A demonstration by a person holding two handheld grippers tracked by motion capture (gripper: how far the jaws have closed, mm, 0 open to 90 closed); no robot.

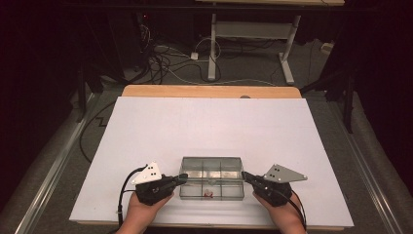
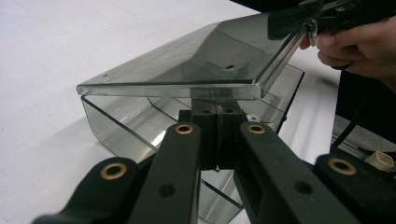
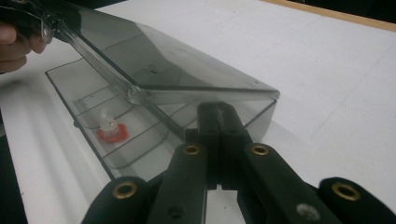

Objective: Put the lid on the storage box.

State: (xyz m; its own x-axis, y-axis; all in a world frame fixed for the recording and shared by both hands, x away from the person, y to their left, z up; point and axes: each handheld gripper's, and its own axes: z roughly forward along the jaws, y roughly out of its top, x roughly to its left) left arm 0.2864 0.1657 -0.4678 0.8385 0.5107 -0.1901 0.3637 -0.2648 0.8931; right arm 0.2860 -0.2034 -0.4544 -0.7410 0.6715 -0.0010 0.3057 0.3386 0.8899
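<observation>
Two grippers, left (image 1: 181, 178), right (image 1: 245, 176); one box (image 1: 212, 192); one red piece (image 1: 209, 194).

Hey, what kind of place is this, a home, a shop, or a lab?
Most likely a lab or workshop: a white board covers the wooden table, loose cables run over the carpeted floor, and a height-adjustable desk frame stands behind.

No legible text, label, brand, number or sign appears on the clear smoky plastic compartment box (image 1: 212, 178) or white table sheet (image 1: 209, 126).
</observation>
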